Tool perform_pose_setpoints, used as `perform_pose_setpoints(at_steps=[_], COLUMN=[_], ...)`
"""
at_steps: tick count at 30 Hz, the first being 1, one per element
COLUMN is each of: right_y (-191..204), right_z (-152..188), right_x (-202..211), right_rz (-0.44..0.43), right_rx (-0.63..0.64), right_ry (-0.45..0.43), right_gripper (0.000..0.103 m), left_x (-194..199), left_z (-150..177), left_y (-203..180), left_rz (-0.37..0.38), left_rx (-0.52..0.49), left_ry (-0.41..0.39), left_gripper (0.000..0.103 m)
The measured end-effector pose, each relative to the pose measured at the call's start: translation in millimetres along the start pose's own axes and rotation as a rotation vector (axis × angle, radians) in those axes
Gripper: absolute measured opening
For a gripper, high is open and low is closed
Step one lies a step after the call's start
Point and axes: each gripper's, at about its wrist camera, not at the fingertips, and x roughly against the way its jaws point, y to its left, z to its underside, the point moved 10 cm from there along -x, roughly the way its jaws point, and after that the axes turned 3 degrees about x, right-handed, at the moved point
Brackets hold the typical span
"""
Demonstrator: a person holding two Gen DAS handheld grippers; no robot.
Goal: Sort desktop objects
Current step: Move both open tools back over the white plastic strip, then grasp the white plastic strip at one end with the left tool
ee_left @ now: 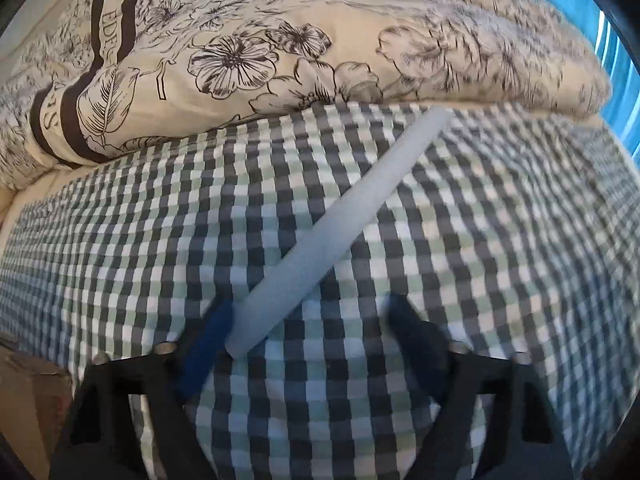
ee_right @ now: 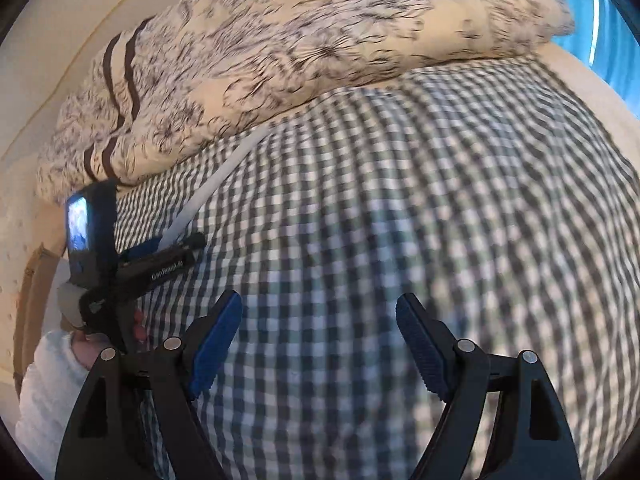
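A long white foam tube (ee_left: 340,228) lies diagonally on the checked bedsheet (ee_left: 480,260). Its far end reaches the floral duvet (ee_left: 280,40). My left gripper (ee_left: 310,312) stands open, and the tube's near end rests beside the blue pad of its left finger (ee_left: 208,340), with a wide gap to the other finger. In the right wrist view the left gripper (ee_right: 176,244) shows at the left edge with the tube (ee_right: 216,180) running out from it. My right gripper (ee_right: 319,300) hangs open over the bare sheet (ee_right: 400,220), nothing between its fingers.
The cream duvet (ee_right: 300,40) is heaped along the far side of the bed. A person's hand and white sleeve (ee_right: 52,380) hold the left gripper. A cardboard box (ee_left: 28,400) sits low at the left. Something bright blue (ee_left: 592,20) shows at the far right.
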Motion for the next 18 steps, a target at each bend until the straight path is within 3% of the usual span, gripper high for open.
perform_pose_setpoints(at_steps=[1, 2, 4, 5, 8, 14, 18], right_y=[3, 7, 13, 16, 22, 32, 52], right_z=[-1, -2, 0, 2, 7, 13, 4], right_x=[-2, -4, -7, -9, -16, -15, -15], right_rz=[-0.001, -0.002, -0.011, -0.014, -0.012, -0.038, -0.139], right_rx=[0.004, 0.005, 0.005, 0.007, 0.013, 0.001, -0.025], right_ry=[0.001, 0.001, 0.007, 0.014, 0.037, 0.057, 0.078], right_gripper=[0.079, 0.079, 0.079, 0.079, 0.079, 0.079, 0.079], left_x=[2, 5, 9, 13, 31, 81, 102], left_z=[0, 0, 1, 2, 6, 12, 21], left_y=[4, 9, 18, 22, 32, 23, 13], left_rz=[-0.004, -0.017, 0.008, 0.029, 0.047, 0.059, 0.058], left_rx=[-0.001, 0.002, 0.031, 0.053, 0.090, 0.071, 0.036], left_ry=[-0.001, -0.003, 0.005, -0.001, -0.021, -0.108, -0.101], left_gripper=[0.051, 0.025, 0.018, 0.008, 0.008, 0.008, 0.008])
